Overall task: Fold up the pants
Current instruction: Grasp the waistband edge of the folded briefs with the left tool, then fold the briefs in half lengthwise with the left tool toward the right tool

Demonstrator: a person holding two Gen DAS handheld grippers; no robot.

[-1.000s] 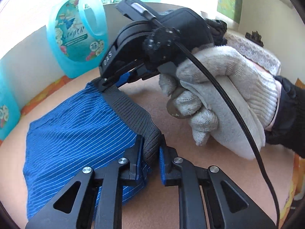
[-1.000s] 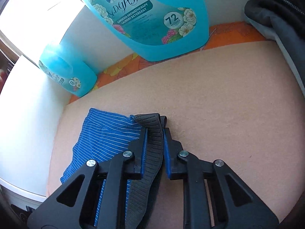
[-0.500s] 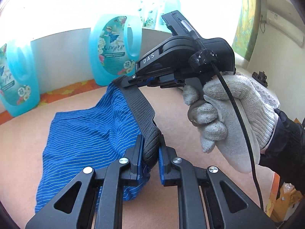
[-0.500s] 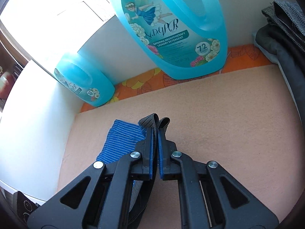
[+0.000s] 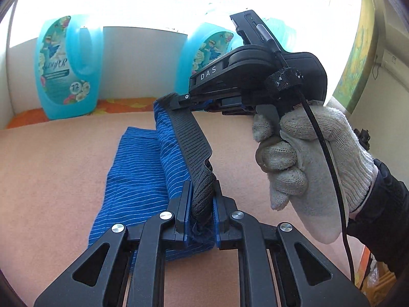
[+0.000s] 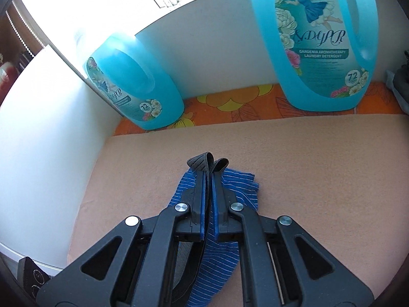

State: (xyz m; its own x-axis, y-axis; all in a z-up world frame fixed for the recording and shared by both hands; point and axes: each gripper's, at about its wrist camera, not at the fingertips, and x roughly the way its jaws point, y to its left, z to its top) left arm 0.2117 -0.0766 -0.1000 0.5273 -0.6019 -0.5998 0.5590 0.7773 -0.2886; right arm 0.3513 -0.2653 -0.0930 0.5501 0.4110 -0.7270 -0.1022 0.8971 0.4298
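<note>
Blue pinstriped pants point(image 5: 143, 179) (dark ribbed waistband point(image 5: 196, 148)), partly lifted; creased

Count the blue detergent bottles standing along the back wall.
2. One laundry detergent bottle stands at the right on the orange floral cloth; the other bottle leans in the left corner. More may be hidden outside the view.
</note>
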